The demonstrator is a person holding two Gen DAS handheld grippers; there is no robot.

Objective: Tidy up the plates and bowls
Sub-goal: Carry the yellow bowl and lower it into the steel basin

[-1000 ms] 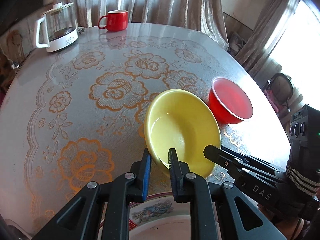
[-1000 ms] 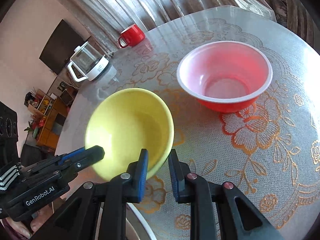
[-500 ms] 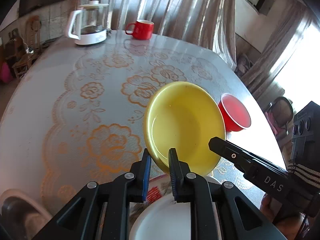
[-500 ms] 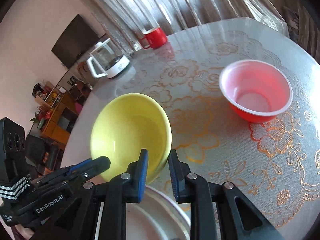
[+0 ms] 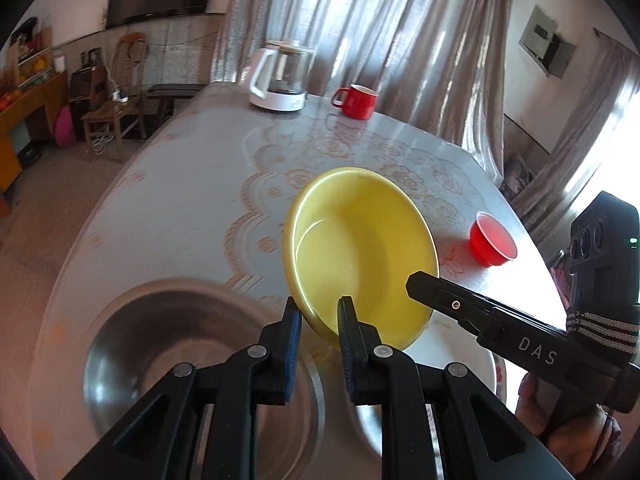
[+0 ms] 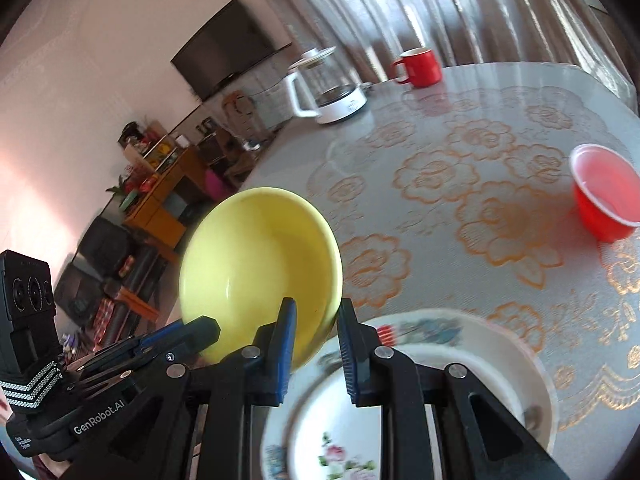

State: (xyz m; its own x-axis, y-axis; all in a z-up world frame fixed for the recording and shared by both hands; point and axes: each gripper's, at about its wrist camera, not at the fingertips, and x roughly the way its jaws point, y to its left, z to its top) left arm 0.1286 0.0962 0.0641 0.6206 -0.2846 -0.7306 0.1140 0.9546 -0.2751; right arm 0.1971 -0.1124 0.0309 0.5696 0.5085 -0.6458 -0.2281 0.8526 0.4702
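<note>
A yellow bowl (image 5: 360, 252) is held in the air above the table by both grippers. My left gripper (image 5: 318, 316) is shut on its near rim. My right gripper (image 6: 316, 320) is shut on the opposite rim of the yellow bowl (image 6: 260, 264); it also shows in the left wrist view (image 5: 480, 316). Below the bowl lie a steel bowl (image 5: 168, 360) at the near left and a floral white plate (image 6: 440, 380). A red bowl (image 6: 604, 196) stands further off on the right; it also shows in the left wrist view (image 5: 492, 240).
A glass kettle (image 5: 280, 76) and a red mug (image 5: 356, 100) stand at the table's far edge, by the curtains. The round table (image 5: 180, 184) has a floral cloth. Chairs and a cabinet stand on the floor to the left.
Both grippers have lifted the yellow bowl up and back toward the near edge. The red bowl looks farther away, and the steel bowl and floral plate have come into view below.
</note>
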